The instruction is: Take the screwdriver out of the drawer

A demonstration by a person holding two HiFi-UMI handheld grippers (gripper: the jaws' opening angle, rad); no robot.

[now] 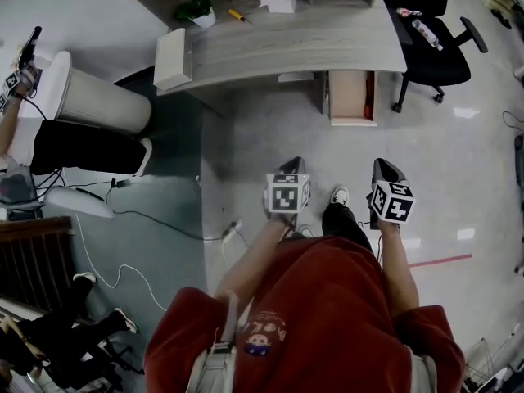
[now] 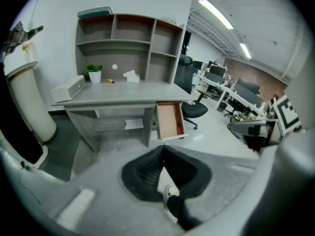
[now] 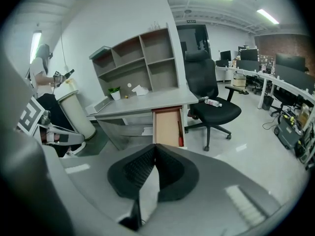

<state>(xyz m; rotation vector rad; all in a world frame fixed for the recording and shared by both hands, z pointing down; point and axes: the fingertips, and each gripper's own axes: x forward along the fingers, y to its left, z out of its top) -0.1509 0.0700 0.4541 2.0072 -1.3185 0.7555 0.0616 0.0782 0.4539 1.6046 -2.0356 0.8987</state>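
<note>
Status: nothing of the pick is done yet. The drawer [image 1: 350, 97] already stands pulled out from under the desk [image 1: 311, 43], so no opening step is left. The screwdriver [image 1: 369, 98], which I read as the red-handled tool, lies inside along the drawer's wall, on the side toward my right tongs.

Remaining, as I judge it: close the gap to the desk, open one pair of tongs, reach into the drawer, take the handle, lift it clear.

Left tongs [image 1: 292, 164]: jaws clenched pad to pad, nothing between them, touching nothing. Only floor and my shoe show past them. The drawer sits well ahead of the tips and slightly to their right.

Right tongs [image 1: 384, 167]: jaws also fully together and empty, in contact with nothing. The drawer lies well ahead, almost straight over the tips, with the red handle just right of that line.

Both tongs point down at a slant, over bare floor, well apart from the desk.
</note>
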